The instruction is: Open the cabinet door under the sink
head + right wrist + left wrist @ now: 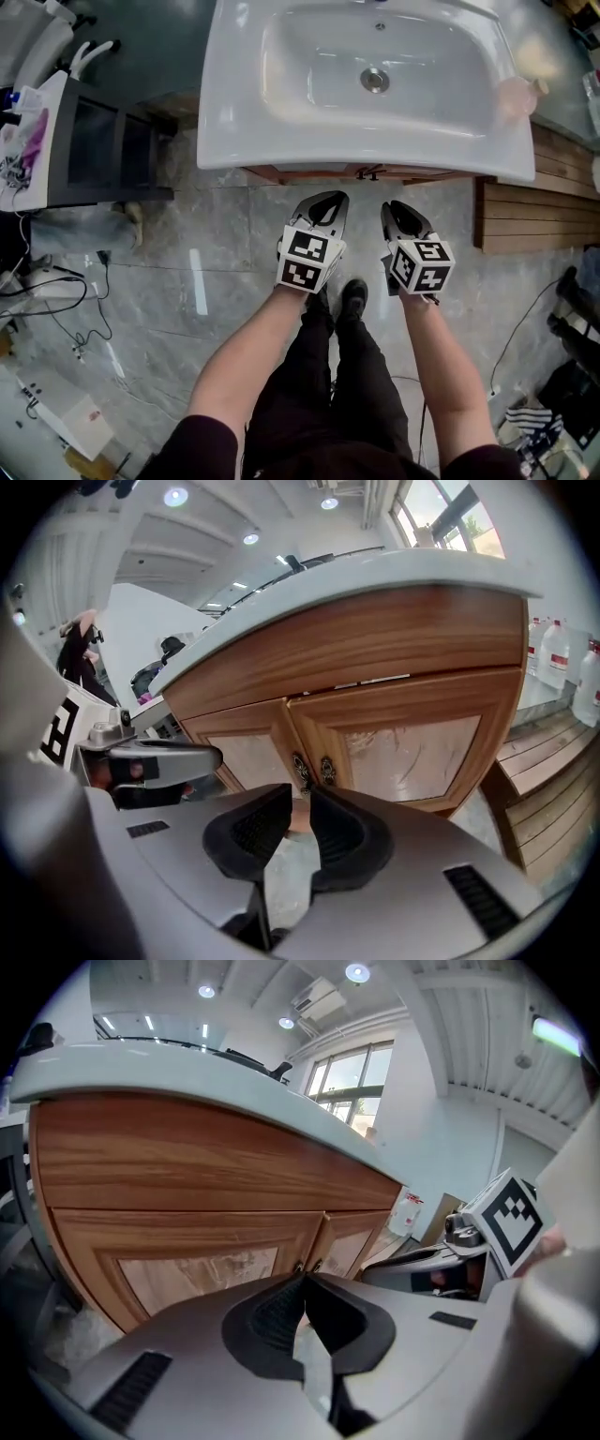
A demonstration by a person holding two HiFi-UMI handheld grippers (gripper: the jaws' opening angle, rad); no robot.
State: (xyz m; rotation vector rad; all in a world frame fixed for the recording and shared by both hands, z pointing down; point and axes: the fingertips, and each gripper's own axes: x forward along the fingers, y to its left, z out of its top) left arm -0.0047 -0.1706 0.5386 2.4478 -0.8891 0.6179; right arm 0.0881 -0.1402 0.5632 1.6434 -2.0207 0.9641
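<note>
Stands at white sink [225, 122], black shoes [354, 298] on grey tiled floor [216, 244]. Holds both tools low, side by side and near each other, below sink's front edge, aimed at wooden cabinet [187, 1176] under sink. Grips left hand-held gripper [305, 1281] with jaws pressed together, nothing between pads. Puts its closed tips, in left gripper view, just under seam between two doors. Grips right hand-held gripper [300, 803] with jaws partly spread, gap empty, only floor and cabinet base visible through it. Lines that gap up, in right gripper view, just below pair of small dark handles [326, 769]. Touches no door or handle with either tool, with clear space between tips and wood in both gripper views. Finds task's thing, cabinet doors [412, 747], directly ahead under sink, both shut, framed in wood with pale panels, handles side by side at centre seam. Shows, in head view, only thin strip of cabinet front under sink's rim. Sees wooden platform [534, 206] on floor right of cabinet, white bottles [561, 656] beyond it, dark stand [103, 150] left of sink, cables [66, 300] on floor at left.
</note>
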